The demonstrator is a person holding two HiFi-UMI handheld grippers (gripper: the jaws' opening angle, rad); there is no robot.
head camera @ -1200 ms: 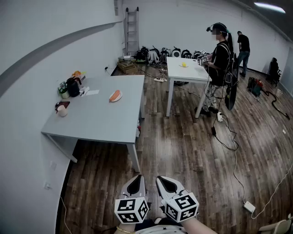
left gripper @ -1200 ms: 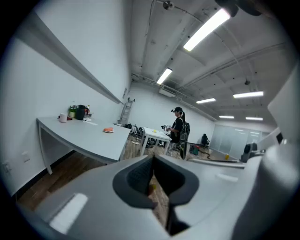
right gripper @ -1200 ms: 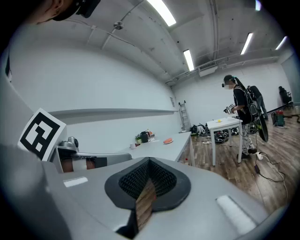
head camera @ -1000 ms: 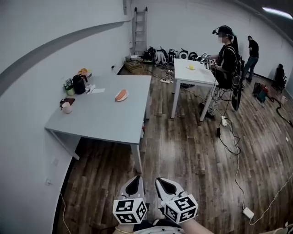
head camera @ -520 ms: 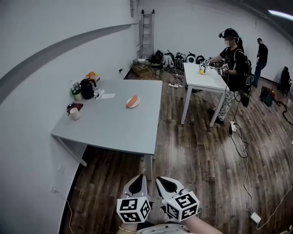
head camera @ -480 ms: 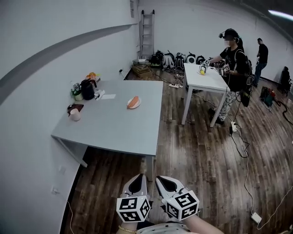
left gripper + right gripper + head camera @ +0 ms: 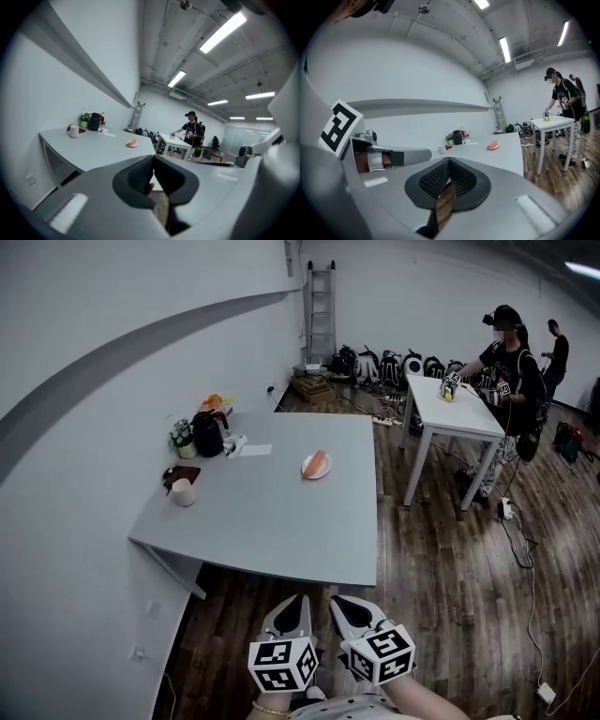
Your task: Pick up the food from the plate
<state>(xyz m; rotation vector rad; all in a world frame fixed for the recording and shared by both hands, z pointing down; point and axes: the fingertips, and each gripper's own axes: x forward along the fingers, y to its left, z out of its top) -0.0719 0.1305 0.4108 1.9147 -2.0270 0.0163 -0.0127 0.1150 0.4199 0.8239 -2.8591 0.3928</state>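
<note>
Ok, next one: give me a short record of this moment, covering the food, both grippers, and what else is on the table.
food: orange piece on a small white plate, on the grey table
left gripper: jaws together, empty, short of the table
right gripper: jaws together, empty, beside the left gripper
other items: cup, dark jug, potted plant, paper
task state: food not yet picked up
background: another person at a white table

The bench (image 7: 281, 521) is bare across its near half, leaving a clear way in from 6 o'clock to the plate (image 7: 317, 466). From 9 to 10 o'clock of the plate, well apart, stand a cup (image 7: 183, 492), a black jug (image 7: 207, 434) and a paper (image 7: 255, 450).
</note>
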